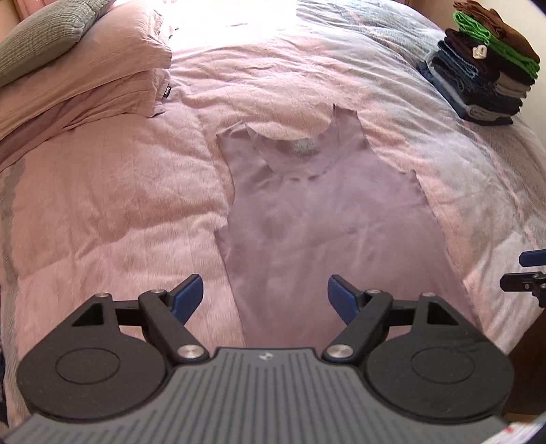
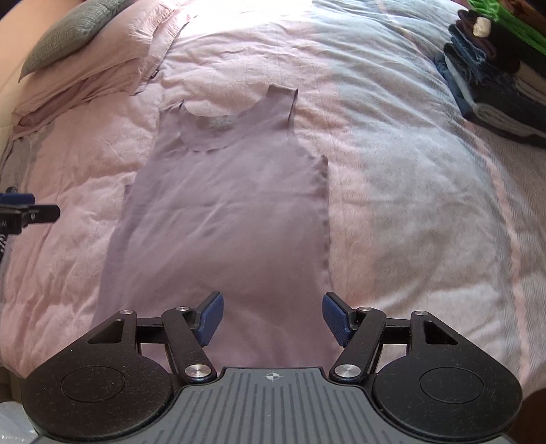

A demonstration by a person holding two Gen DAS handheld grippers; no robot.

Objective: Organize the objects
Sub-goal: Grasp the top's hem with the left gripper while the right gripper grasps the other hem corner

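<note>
A mauve sleeveless top lies flat on the pink bed cover, neckline toward the pillows. It also shows in the right wrist view. My left gripper is open and empty above the top's hem, near its left edge. My right gripper is open and empty above the hem, near its right edge. Each gripper shows at the edge of the other's view: the right one and the left one.
A stack of folded clothes stands at the far right of the bed, also in the right wrist view. Pink pillows and a grey cushion lie at the far left.
</note>
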